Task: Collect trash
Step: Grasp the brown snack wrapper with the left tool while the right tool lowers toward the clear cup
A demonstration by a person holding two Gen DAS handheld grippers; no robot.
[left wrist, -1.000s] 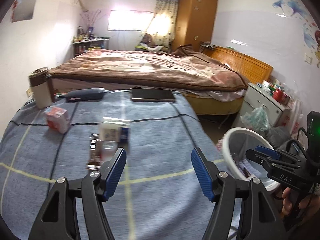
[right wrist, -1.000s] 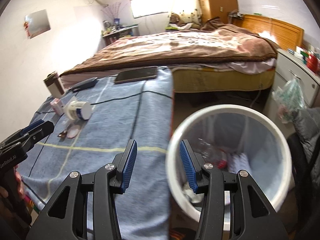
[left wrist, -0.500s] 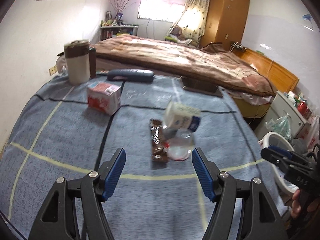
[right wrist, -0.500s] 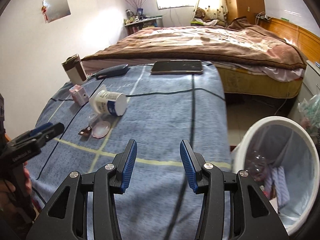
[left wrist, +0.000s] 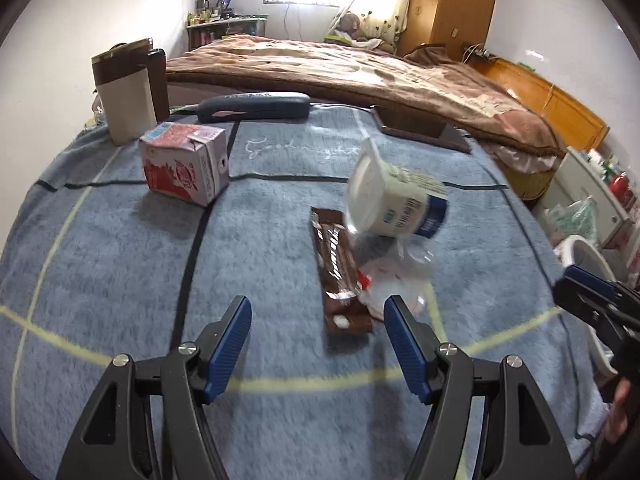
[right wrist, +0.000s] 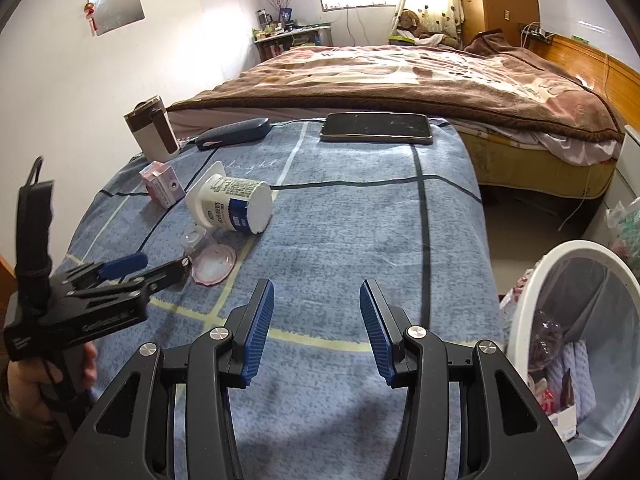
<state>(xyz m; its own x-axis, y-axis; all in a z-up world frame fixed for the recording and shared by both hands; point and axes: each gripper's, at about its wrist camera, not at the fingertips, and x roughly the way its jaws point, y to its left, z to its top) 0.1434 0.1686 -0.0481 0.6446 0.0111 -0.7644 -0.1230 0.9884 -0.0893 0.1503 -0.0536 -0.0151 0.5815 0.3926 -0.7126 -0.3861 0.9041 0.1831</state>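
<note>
I am working over the blanket (left wrist: 120,280), with the bin (right wrist: 532,280) at 3 o'clock off its edge. Trash is lying mid-blanket: carton (left wrist: 184,164) at 10 o'clock, tipped cup (left wrist: 396,204) at 1 o'clock, wrapper (left wrist: 336,268) and clear lid (left wrist: 394,280) touching below it. Left gripper (left wrist: 318,344) is hovering with jaws apart and empty, wrapper just ahead. Right gripper (right wrist: 316,326) is also apart, empty. I am judging: centre the wrapper between the pads, press into the pile, avoid catching the lid.
</note>
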